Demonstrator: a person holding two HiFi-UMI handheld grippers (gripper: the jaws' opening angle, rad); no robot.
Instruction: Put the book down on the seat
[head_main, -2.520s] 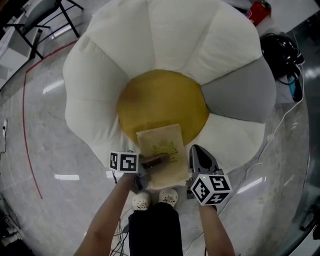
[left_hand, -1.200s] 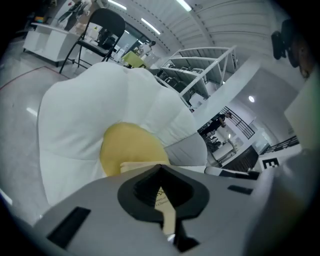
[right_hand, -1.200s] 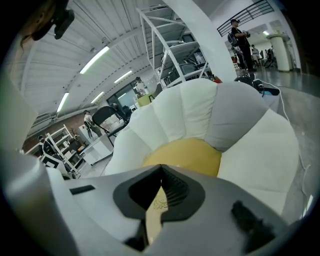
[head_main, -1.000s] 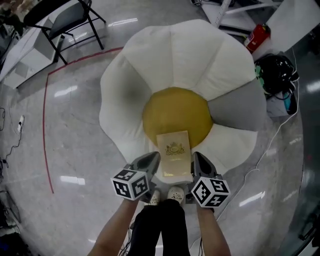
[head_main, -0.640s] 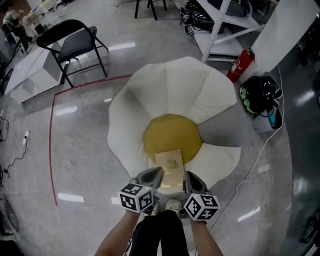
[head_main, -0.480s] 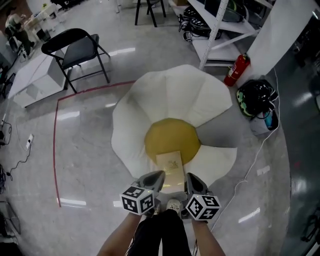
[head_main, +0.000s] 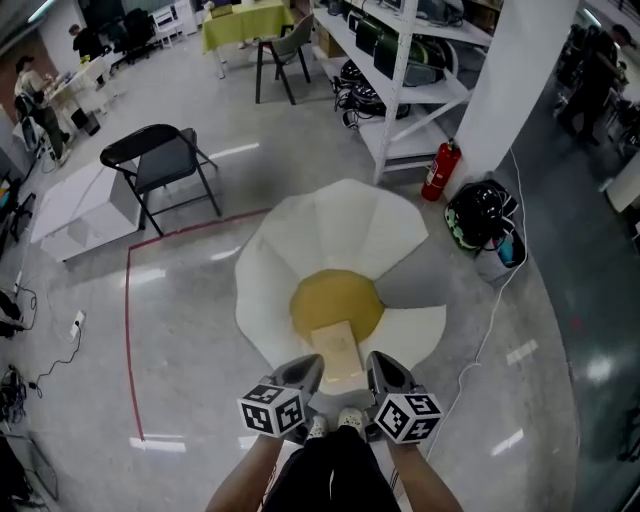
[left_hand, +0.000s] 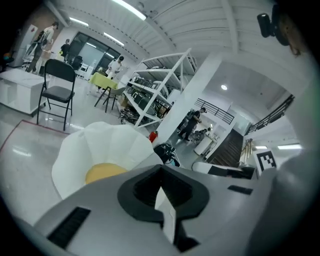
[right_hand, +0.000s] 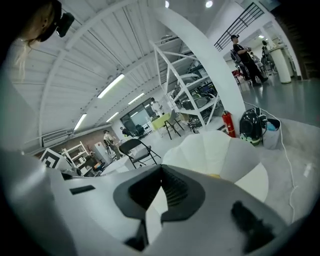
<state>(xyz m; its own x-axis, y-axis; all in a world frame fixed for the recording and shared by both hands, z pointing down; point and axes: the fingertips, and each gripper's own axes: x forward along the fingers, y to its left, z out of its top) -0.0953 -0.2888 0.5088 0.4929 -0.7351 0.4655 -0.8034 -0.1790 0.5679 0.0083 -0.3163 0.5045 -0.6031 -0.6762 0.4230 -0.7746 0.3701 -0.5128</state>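
**Book on the flower seat, both grippers closed and empty**

The pale tan rectangular book (head_main: 338, 352) lies flat on the large flower-shaped cushion seat (head_main: 340, 225) of white fabric petals; it rests across the near edge of the seat's round yellow centre (head_main: 335, 298) and onto the nearest white petal. The left gripper (head_main: 308, 368) and the right gripper (head_main: 378, 365) hang on either side of the book's near end; neither holds it. In each gripper view the jaws are pressed together with nothing between them. A black folding chair (head_main: 160, 165) stands on the polished grey floor (head_main: 200, 380) left of the seat; a red fire extinguisher (head_main: 436, 172) stands beyond it.
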